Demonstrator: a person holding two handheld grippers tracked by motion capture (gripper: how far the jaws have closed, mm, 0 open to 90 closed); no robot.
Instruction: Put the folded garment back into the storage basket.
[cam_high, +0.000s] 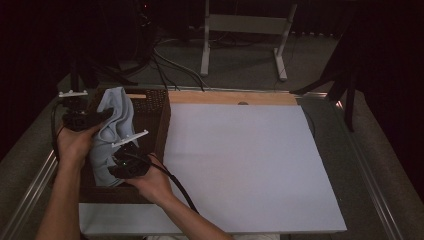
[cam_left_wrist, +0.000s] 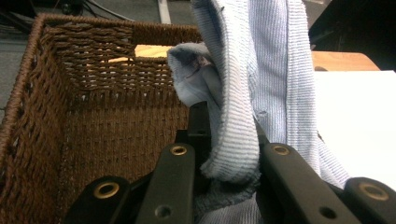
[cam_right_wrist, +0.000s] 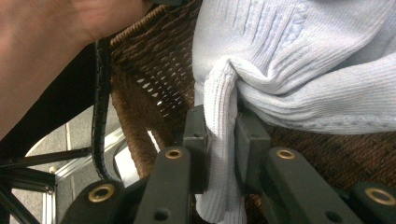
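Note:
A pale blue knitted garment (cam_high: 114, 131) is held up over a brown wicker basket (cam_high: 159, 114) at the table's left. My left gripper (cam_high: 102, 116) is shut on a ribbed fold of the garment (cam_left_wrist: 261, 88) near its top, above the basket's inside. My right gripper (cam_high: 121, 162) is shut on a bunched ribbed edge of the garment (cam_right_wrist: 299, 60) lower down, close to the basket's near wall. In the right gripper view the cloth strip passes between the jaws and hangs below them. The basket's woven wall (cam_left_wrist: 88, 121) stands behind the cloth.
A large white board (cam_high: 245, 165) covers the table to the right of the basket, with a wooden strip (cam_high: 235, 97) along its far edge. A metal rail (cam_high: 30, 192) runs down the table's left side. Cables and a white frame stand on the floor beyond.

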